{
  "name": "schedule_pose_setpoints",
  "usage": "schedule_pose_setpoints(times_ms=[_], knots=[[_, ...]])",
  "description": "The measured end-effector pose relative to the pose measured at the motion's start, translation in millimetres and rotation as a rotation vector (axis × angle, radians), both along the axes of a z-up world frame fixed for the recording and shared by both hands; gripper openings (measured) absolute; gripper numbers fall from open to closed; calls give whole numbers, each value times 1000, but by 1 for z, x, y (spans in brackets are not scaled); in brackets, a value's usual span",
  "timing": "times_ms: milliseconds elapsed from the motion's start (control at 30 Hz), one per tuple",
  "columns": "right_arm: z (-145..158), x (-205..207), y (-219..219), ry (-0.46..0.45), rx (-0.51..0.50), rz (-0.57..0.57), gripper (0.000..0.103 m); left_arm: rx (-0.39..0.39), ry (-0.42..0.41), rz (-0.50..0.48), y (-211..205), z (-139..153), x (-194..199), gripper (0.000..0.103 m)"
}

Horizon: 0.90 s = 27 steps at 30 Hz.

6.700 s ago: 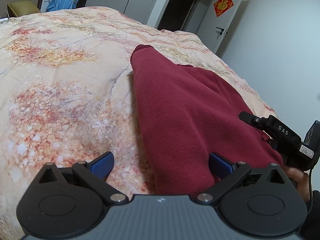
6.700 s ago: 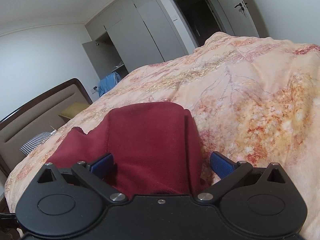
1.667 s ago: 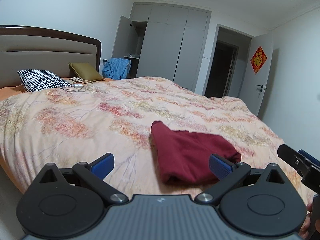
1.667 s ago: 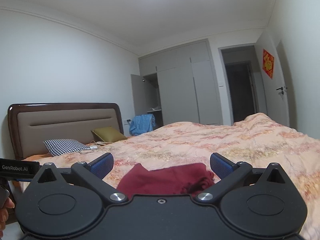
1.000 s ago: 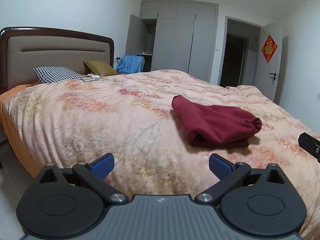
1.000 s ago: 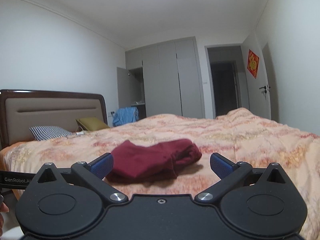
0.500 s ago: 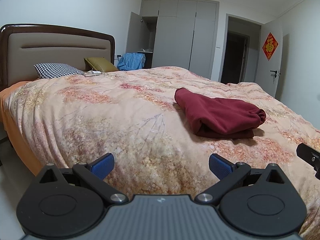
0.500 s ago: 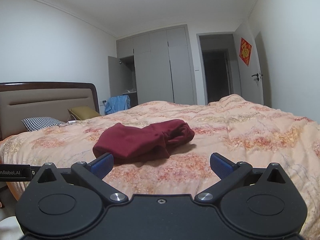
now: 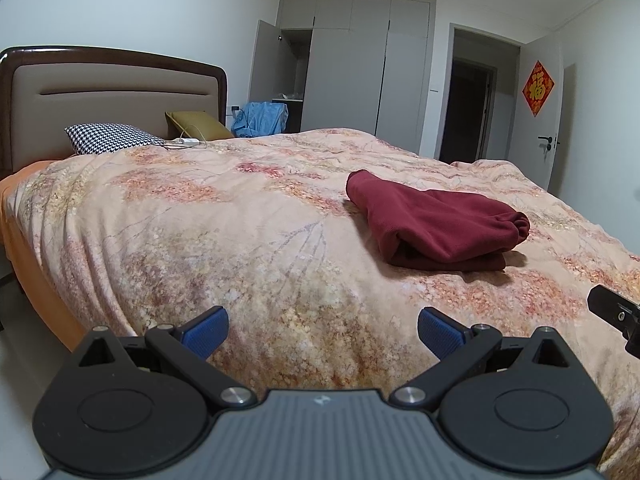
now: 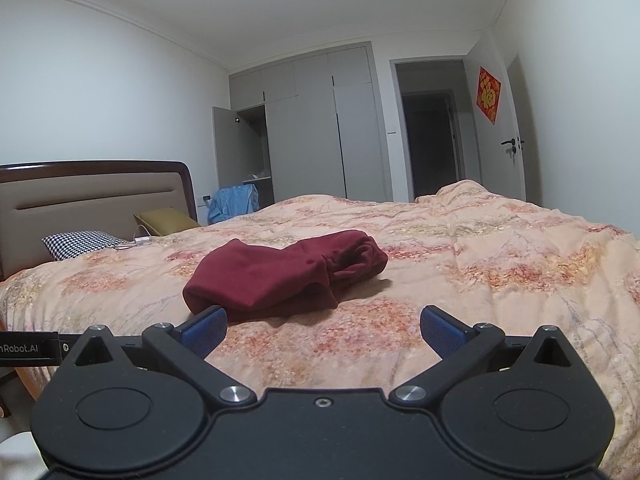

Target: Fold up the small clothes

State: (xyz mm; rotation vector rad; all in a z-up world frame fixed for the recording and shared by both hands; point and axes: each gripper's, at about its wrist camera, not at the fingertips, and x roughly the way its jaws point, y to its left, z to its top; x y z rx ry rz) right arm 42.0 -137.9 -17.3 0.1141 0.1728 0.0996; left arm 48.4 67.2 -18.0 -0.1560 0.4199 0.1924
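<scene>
- Headboard, padded and framed in dark wood, stands at the far left in both views, with a houndstooth pillow and an olive cushion below it.
- Left gripper hangs above the near edge of the bed, its blue-padded fingers spread wide with nothing between them.
- Left view alone shows the orange sheet down the bed's side and a black tip of the right gripper's body at its right border.
- Right gripper is likewise spread wide and holds nothing; its left blue pad sits just in front of the garment's near corner, though contact cannot be judged.
- Right view alone shows much ceiling and, at its left border, a black bar printed "Robot.AI".
- Folded dark red garment lies on the flowered quilt, well apart from the left gripper; the right view shows its bunched open end, which the left view sees only as a rounded fold.
- Blue cloth sits heaped beyond the bed, by the grey wardrobe whose leftmost door stands ajar.
- Dark doorway comes next, then a white door bearing a red diamond decoration.
</scene>
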Motion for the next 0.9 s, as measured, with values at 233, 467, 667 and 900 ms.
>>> schedule_pose_setpoints(times_ms=[233,467,667,900], knots=[[0,0,1,-2,-6,3,103,0,0,1,0,0,0,103],[-1,1,1,2,-7,6,103,0,0,0,0,0,-1,103],[-1,1,1,2,-7,7,103,0,0,0,0,0,-1,103],[-2,2,1,5,-4,6,103,0,4,-1,0,-1,-1,103]])
